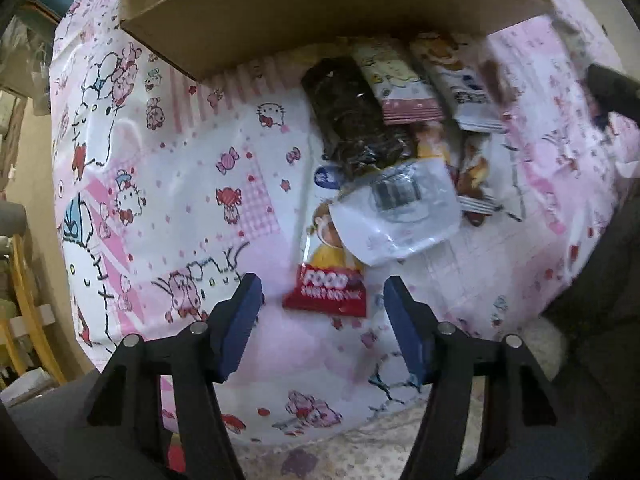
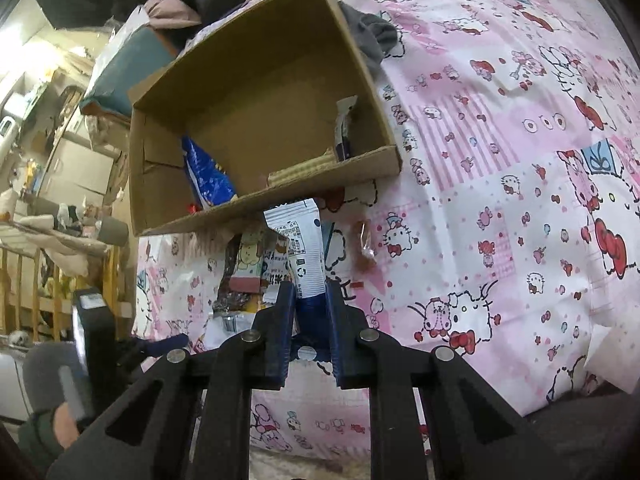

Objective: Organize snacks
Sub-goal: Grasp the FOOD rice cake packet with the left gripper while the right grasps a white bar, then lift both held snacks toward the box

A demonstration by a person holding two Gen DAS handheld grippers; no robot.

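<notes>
The right gripper had its jaws clamped on a white-and-blue snack packet before the cardboard box. The left gripper, jaws part-open and empty, hung over the red-ended packet on the bed, beside the snack pile along the box's near wall.

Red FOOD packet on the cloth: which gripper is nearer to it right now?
Left. The left gripper hangs open right over the red FOOD packet, its pads either side, not pressing. The right gripper is off it, shut on a white-and-blue packet.
</notes>
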